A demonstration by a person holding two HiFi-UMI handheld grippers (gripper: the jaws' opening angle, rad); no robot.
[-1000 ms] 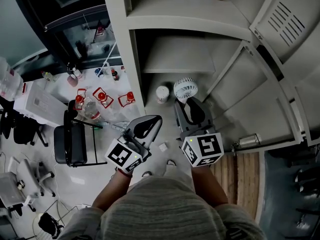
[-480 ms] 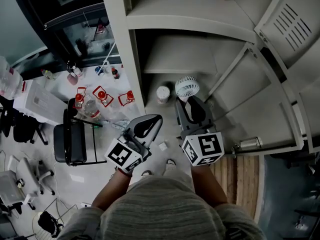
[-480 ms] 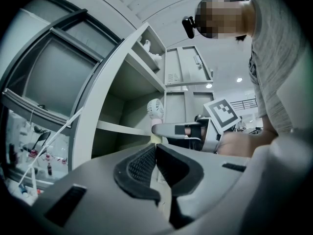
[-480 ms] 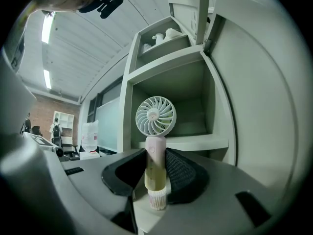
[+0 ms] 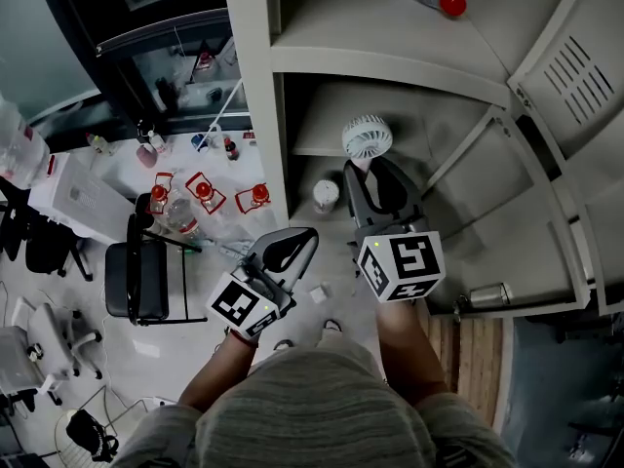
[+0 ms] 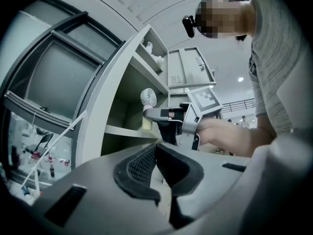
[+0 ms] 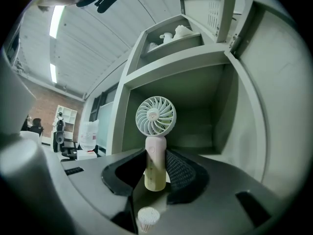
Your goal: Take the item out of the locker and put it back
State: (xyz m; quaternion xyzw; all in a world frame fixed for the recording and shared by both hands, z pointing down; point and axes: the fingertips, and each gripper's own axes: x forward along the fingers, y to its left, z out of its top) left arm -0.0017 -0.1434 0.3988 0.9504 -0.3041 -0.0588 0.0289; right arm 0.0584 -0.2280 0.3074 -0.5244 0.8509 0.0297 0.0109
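Note:
A small hand-held fan (image 5: 367,136) with a white round head and a pale pink handle stands upright in my right gripper (image 5: 370,172), whose jaws are shut on the handle (image 7: 154,166). In the right gripper view the fan head (image 7: 155,115) sits in front of an open locker compartment (image 7: 200,116), outside its mouth. The left gripper view shows the fan (image 6: 148,98) level with the compartment's shelf edge. My left gripper (image 5: 287,249) hangs to the left of the locker, jaws shut (image 6: 157,166) and empty.
A clear bottle with a red cap (image 5: 450,3) lies on the shelf above. A white cup (image 5: 326,195) stands in the compartment below. Open locker doors (image 5: 575,76) stick out at the right. A black chair (image 5: 141,279) and red-capped bottles (image 5: 200,191) are at the left.
My right gripper has risen with the fan, from the level of the lower compartment to the one above. The left gripper has stayed put.

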